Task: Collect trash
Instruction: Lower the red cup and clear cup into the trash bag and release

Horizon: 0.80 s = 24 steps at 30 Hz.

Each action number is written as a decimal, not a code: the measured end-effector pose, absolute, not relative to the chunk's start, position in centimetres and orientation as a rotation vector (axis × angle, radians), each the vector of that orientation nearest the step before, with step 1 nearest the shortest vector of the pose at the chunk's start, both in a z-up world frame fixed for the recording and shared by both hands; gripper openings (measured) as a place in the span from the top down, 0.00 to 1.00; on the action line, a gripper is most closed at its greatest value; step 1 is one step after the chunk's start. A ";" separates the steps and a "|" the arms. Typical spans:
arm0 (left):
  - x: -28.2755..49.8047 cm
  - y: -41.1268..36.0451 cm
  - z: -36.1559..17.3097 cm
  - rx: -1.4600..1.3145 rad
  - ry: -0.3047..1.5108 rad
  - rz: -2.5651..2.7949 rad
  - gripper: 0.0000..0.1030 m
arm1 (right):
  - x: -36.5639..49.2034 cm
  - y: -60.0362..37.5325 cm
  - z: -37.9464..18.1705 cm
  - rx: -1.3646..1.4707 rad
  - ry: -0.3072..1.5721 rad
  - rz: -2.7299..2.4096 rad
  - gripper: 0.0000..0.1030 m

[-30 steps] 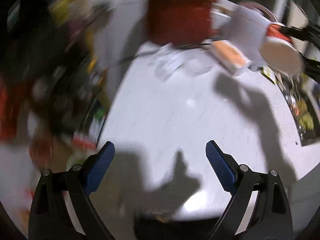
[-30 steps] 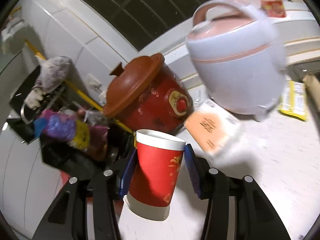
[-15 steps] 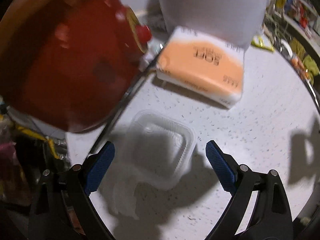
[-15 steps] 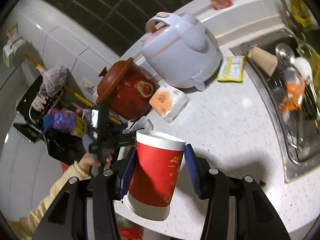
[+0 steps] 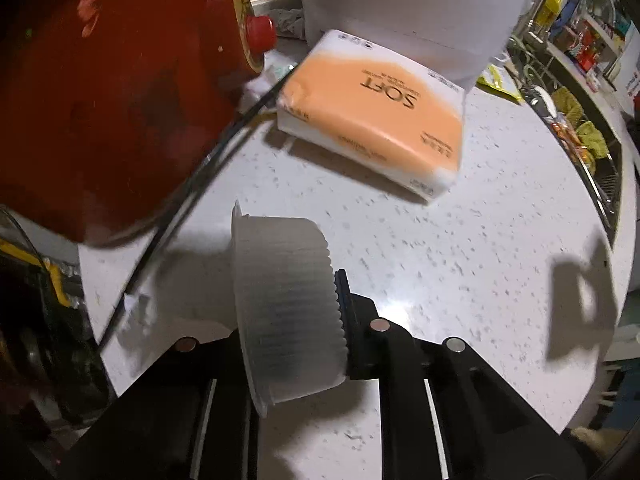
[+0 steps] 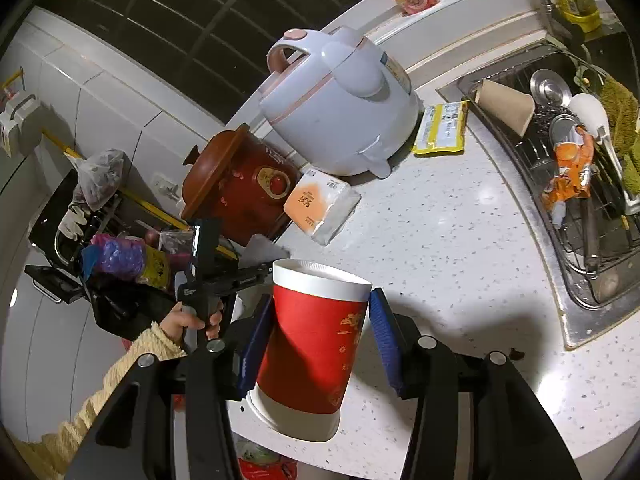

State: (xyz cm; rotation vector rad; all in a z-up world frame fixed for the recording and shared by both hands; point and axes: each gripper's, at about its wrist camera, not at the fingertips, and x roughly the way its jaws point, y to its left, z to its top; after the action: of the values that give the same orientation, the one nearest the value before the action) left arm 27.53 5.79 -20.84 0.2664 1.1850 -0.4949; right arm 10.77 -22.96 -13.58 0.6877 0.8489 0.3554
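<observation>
My left tool (image 5: 288,300) has just closed on the clear plastic container (image 5: 286,308) — half a second ago it lay flat on the counter (image 5: 460,264), now it's tipped on edge between the pads. Right tool (image 6: 320,340) grips the red paper cup (image 6: 316,344). Both hold trash, so binning comes next, I judge.

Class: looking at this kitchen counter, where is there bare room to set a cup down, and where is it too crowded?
Bare room: the speckled counter between the tissue pack and the sink, down to the near edge. Crowded: the back, where the rice cooker, red pot and tissue pack bunch together. The sink is full.
</observation>
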 end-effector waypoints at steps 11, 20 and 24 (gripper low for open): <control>20.5 9.4 -16.1 0.046 1.014 -0.635 0.87 | 9.2 -20.5 -12.4 0.633 0.872 0.447 0.53; 0.3 11.4 -14.4 -0.036 1.050 -0.790 0.87 | 2.1 -15.4 -14.0 0.412 1.049 0.643 0.53; -5.6 10.8 -18.9 -0.104 1.200 -0.792 0.87 | -0.9 -12.6 -18.1 0.329 1.191 0.677 0.53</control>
State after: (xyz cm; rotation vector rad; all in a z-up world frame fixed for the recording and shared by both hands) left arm -5.62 10.77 -18.89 -0.1042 1.1997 -0.7922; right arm -0.89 -12.58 -18.09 0.3287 1.1908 0.6768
